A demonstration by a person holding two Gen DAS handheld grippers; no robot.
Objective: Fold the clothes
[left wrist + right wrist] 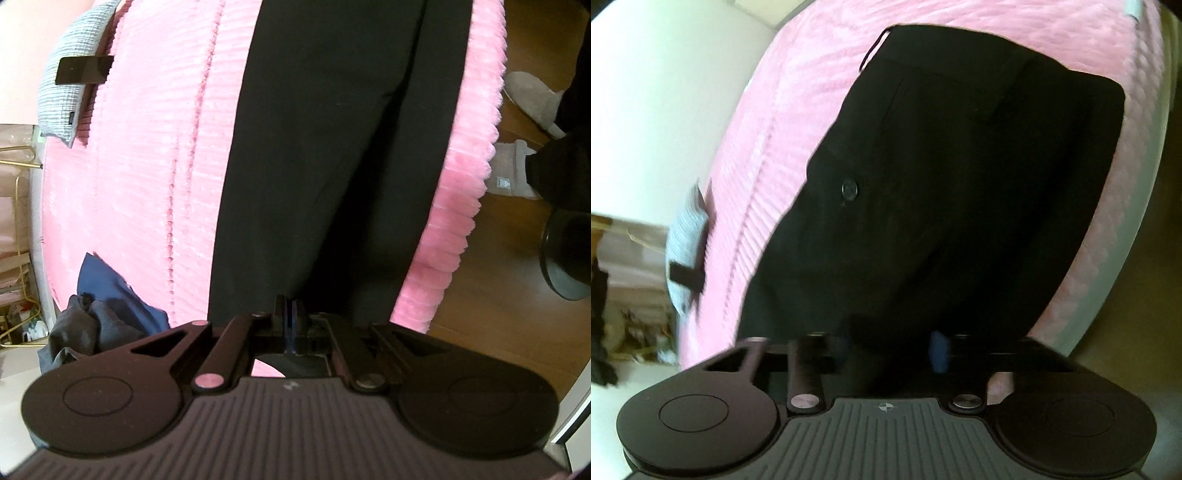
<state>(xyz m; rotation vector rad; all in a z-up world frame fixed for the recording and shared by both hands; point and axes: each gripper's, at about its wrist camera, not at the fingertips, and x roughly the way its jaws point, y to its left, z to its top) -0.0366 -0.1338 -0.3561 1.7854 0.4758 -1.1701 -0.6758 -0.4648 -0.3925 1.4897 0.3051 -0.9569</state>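
Observation:
Black trousers [325, 147] lie flat on a pink ribbed bedspread [147, 166]. In the left wrist view the legs run away from me. My left gripper [289, 317] has its fingers pressed together over the near end of the trousers; whether cloth sits between them is hard to see. In the right wrist view the waist end of the trousers [942, 177] shows, with a button [850, 190] and a belt loop. My right gripper [890, 350] is open, its fingers spread wide over the near edge of the black cloth.
A grey-blue pillow [70, 85] with a black strap lies at the bed's far left. A heap of dark blue and grey clothes [99, 310] sits at the near left bed edge. Grey slippers [532, 99] and a round black base [565, 254] stand on the wooden floor at the right.

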